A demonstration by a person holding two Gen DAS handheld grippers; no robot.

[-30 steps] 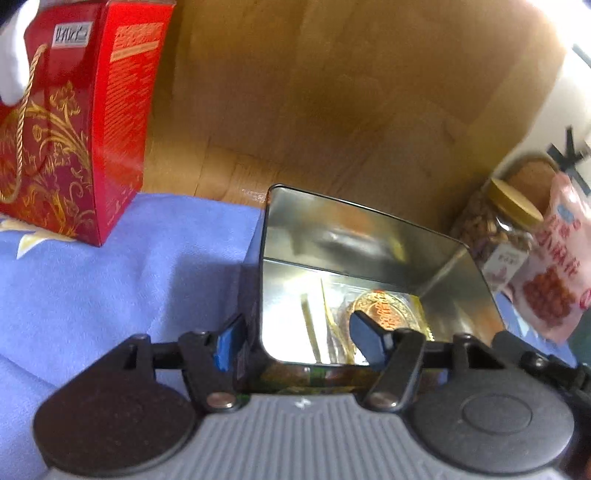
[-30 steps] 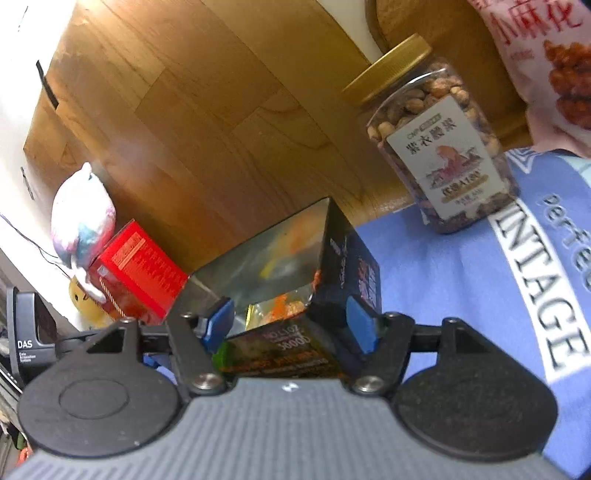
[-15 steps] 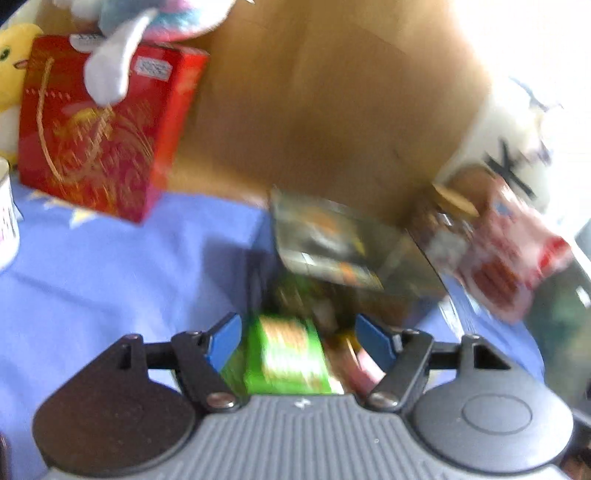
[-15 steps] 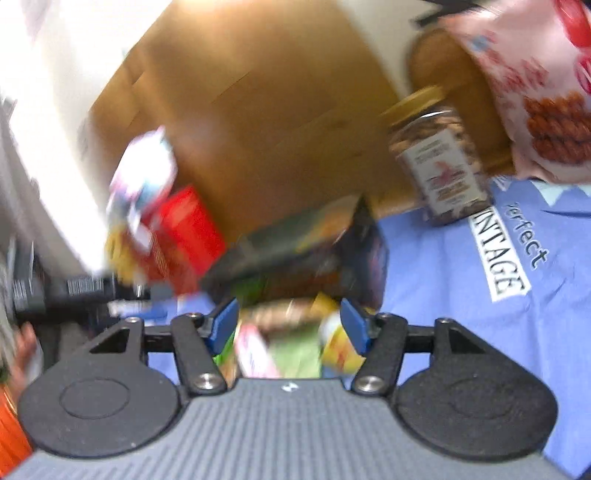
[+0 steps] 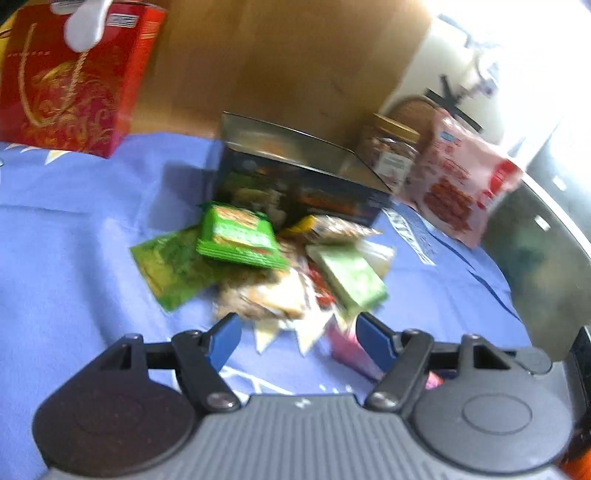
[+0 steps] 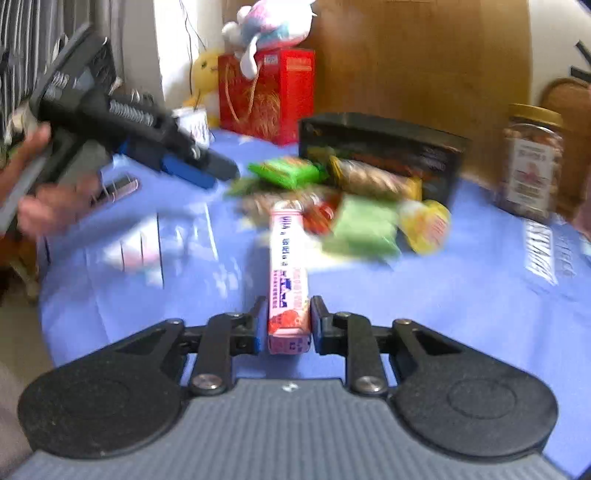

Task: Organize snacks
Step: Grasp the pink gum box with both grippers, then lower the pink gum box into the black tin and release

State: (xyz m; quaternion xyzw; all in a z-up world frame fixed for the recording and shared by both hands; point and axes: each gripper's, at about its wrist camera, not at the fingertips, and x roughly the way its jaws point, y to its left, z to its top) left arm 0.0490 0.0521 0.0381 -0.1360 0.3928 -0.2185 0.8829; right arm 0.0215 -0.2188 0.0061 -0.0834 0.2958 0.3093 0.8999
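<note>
A pile of snack packets (image 5: 280,266) lies on the blue cloth in front of a dark tin box (image 5: 299,177) that stands upright and open. The pile holds green packets (image 5: 236,236), a yellow one (image 6: 424,221) and others. My left gripper (image 5: 299,336) is open and empty, just short of the pile; it also shows in the right wrist view (image 6: 207,170). My right gripper (image 6: 284,317) is shut on a long pink candy stick pack (image 6: 286,266) whose far end points at the pile.
A red gift bag (image 5: 66,77) stands at the back left with plush toys (image 6: 269,26) above it. A nut jar (image 6: 532,158) and a pink snack bag (image 5: 461,181) stand right of the tin. A wooden board (image 5: 280,62) is behind.
Both grippers let go of the tin, which now stands upright. The snacks have spilled onto the cloth. Both grippers pulled back, and the right one closed on the pink stick pack.
</note>
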